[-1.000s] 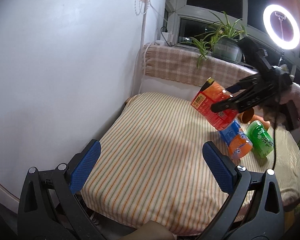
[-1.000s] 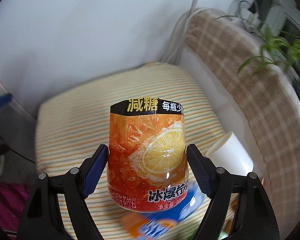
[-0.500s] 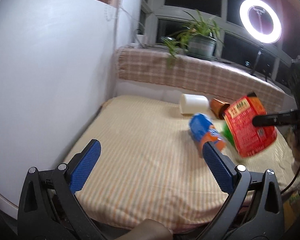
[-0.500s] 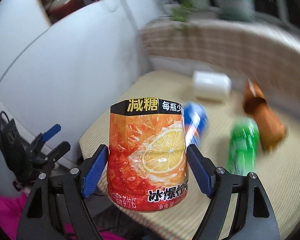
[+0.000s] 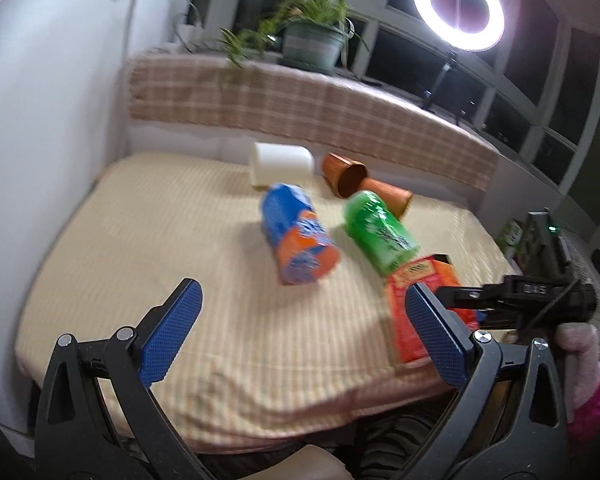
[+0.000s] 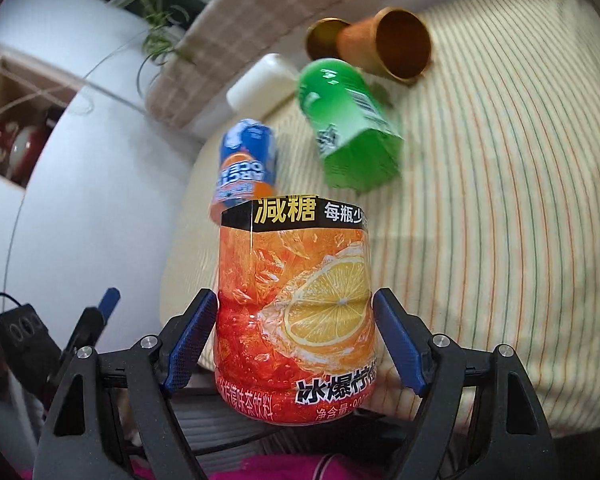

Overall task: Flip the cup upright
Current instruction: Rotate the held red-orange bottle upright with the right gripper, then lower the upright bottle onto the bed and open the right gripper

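Your right gripper (image 6: 294, 342) has both blue pads pressed into the waist of the orange lemon-tea cup (image 6: 296, 312), label dented inward at the contact line, so the grip is firm. The left gripper (image 5: 300, 334) is spread wide and holds nothing. Change over the last second: in the left wrist view the held cup (image 5: 428, 308) was up high and tilted over the far side of the mat, then came across and down; it now sits low by the near right edge of the striped mat (image 5: 140, 216), close to vertical, black rim uppermost. Whether its base touches the mat cannot be told; the left finger covers the lower part. Judgement: the flip itself looks done for this cup and you are in the set-down step. Next move calls for a level base before you release, since the mat looks soft and wrinkled near that edge and a light cup could tip or slide off. Still lying on their sides further back: the blue-and-orange cup (image 5: 298, 240), the green cup (image 5: 380, 232), the white cup (image 5: 280, 162) and two brown cups (image 5: 346, 174), all well apart from the one held. Both views are motion-blurred.
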A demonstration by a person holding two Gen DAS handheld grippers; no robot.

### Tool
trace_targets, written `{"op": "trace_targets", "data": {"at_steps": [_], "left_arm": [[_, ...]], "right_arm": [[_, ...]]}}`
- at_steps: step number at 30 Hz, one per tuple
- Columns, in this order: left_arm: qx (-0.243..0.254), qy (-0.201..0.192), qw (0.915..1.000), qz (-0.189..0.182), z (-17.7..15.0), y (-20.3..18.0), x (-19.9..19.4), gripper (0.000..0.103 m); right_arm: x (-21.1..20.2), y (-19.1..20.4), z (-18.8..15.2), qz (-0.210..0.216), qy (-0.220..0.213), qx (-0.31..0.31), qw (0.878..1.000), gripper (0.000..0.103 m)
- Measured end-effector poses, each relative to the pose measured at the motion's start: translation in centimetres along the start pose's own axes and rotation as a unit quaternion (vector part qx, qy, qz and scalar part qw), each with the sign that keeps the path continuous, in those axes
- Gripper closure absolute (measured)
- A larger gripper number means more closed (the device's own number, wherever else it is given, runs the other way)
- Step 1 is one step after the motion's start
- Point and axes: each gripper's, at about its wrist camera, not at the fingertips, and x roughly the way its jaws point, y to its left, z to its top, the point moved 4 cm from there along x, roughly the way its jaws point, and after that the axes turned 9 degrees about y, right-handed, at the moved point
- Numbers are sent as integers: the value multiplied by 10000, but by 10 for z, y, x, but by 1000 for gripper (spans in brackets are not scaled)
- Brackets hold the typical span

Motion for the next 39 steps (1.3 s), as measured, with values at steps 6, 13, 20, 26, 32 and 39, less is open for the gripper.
{"op": "trace_targets", "data": {"at_steps": [6, 13, 20, 26, 32, 39], "left_arm": [[-67, 414, 9981, -443, 0, -14, 18, 0], [-309, 841, 9915, -945, 3, -23, 35, 0], [-694, 1466, 9736, -1606, 9, -34, 63, 0], [-1042, 1968, 9554, -1938, 12, -40, 88, 0], [-1395, 2416, 9346, -2205, 14, -46, 114, 0], [-1695, 2790, 9148, -2380, 8, -53, 141, 1]], "right_arm": [[0, -4, -1, -136, -10, -92, 9999, 21], [-17, 3, -5, -265, -241, -545, 9979, 21], [-55, -2, -23, -709, -759, -739, 9918, 21], [-83, -19, -42, -1287, -1125, -675, 9830, 21], [-98, -33, -52, -1541, -1324, -528, 9777, 21], [-100, -40, -56, -1571, -1384, -405, 9770, 21]]}}
